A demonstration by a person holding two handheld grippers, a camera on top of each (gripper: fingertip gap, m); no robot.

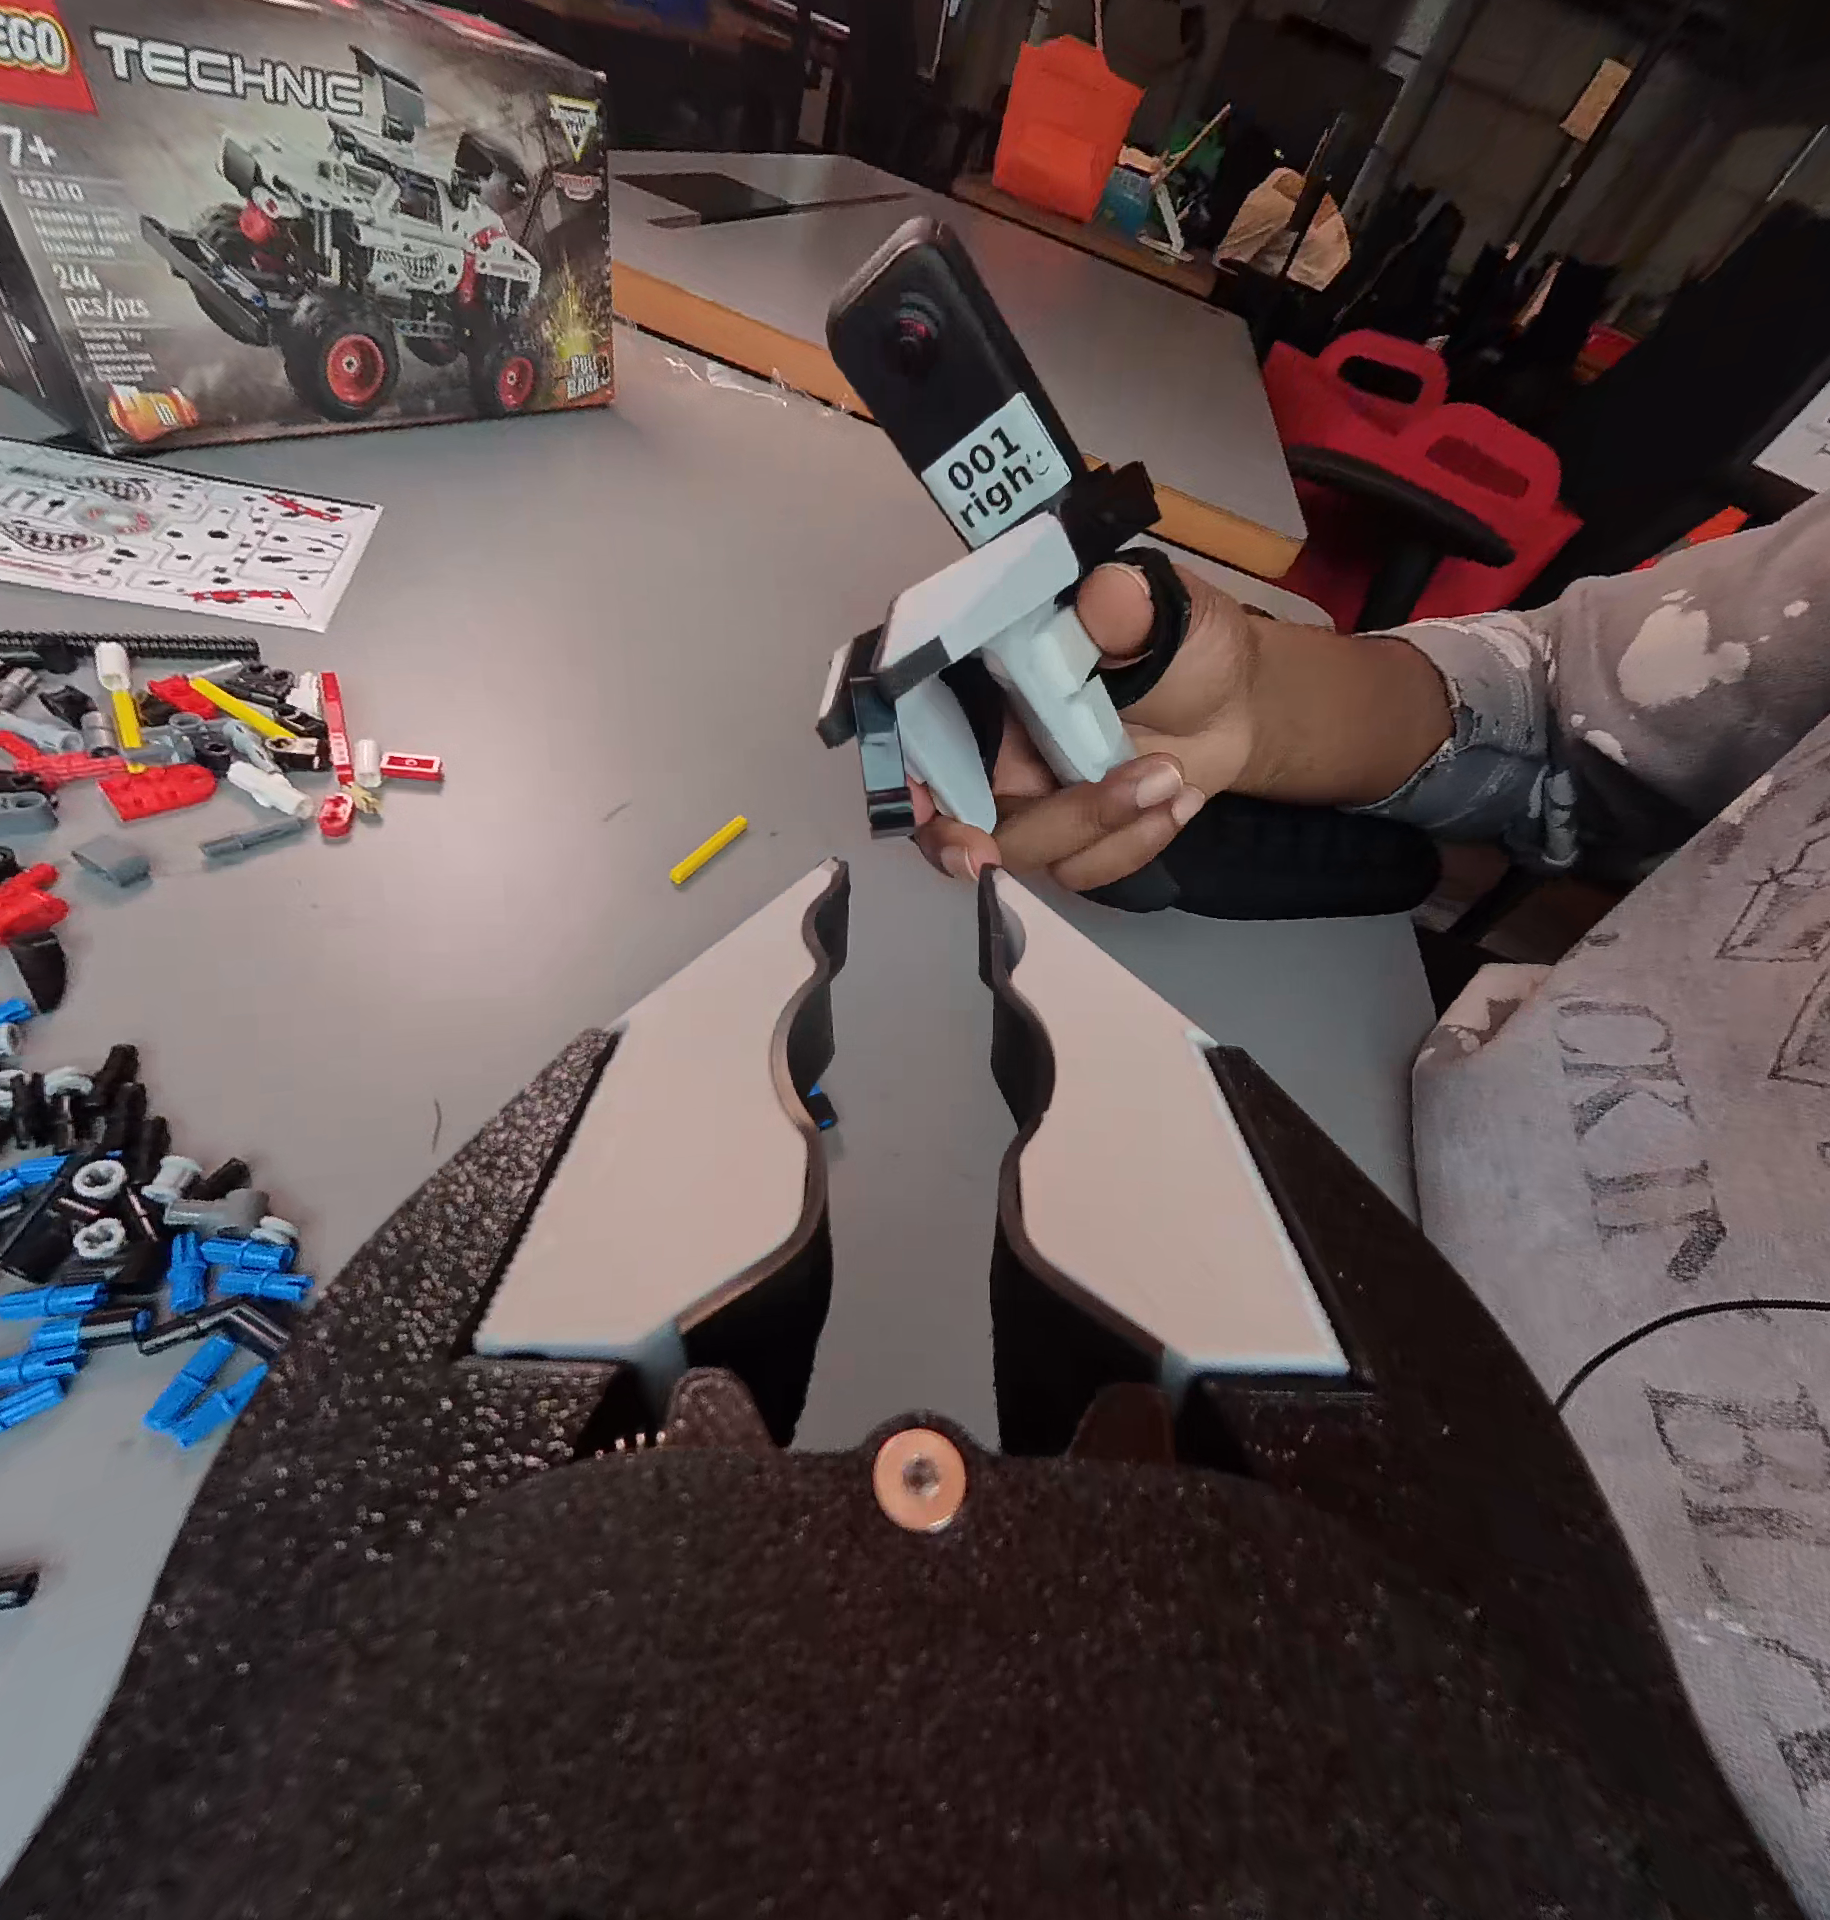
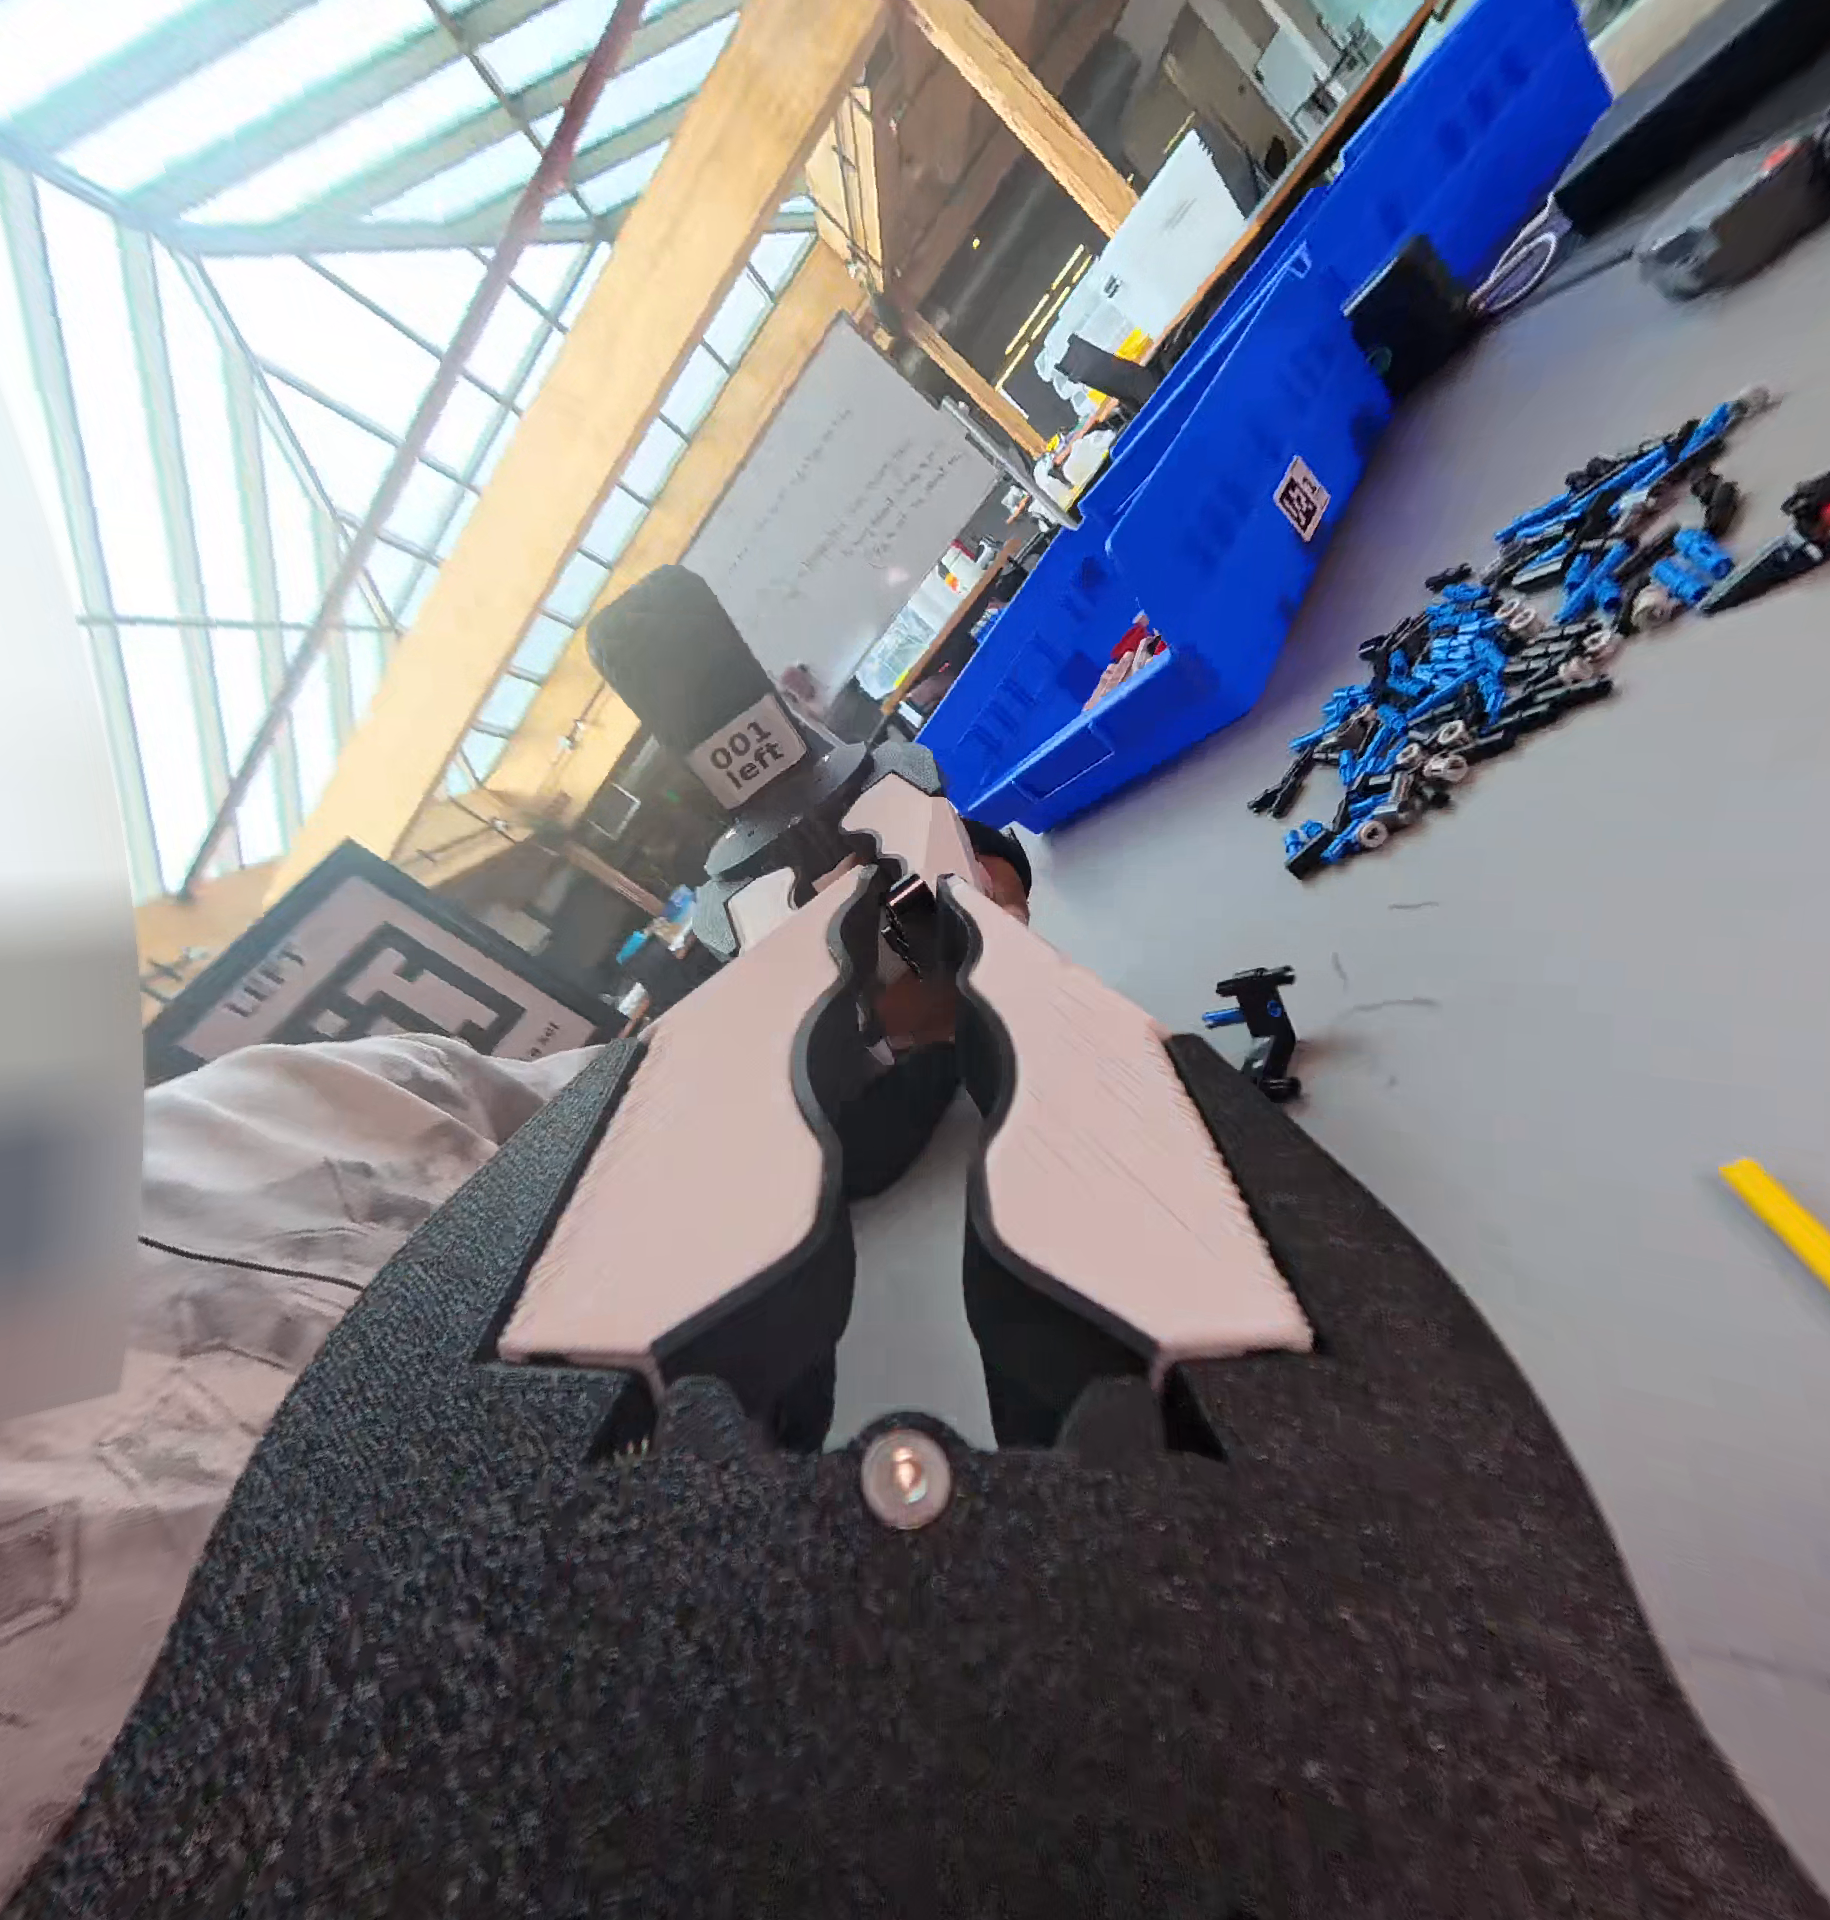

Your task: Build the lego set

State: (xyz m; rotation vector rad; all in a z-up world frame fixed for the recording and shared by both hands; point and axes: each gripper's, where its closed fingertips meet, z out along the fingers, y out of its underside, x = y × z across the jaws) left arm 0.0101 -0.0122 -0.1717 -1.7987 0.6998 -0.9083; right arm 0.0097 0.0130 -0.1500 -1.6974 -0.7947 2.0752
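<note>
My left gripper [image 1: 913,873] is open and empty, low over the grey table [image 1: 578,675]. My right gripper [image 2: 903,888] is tilted in front of it, nearly tip to tip, and shut on a small black Lego piece [image 2: 906,914]. In the left wrist view the right gripper [image 1: 875,769] is held by a hand just beyond my left fingertips. A yellow axle [image 1: 708,850] lies loose on the table, also in the right wrist view [image 2: 1804,1236]. A small black and blue assembly [image 2: 1259,1023] stands on the table close by.
A pile of blue and black pins [image 1: 111,1247] and a pile of red, grey and yellow parts [image 1: 163,748] lie at the left. The set's box [image 1: 287,208] and a sticker sheet [image 1: 152,530] are behind them. Blue bins [image 2: 1254,468] stand at the table's far side. The tips of both grippers are at nearly the same place.
</note>
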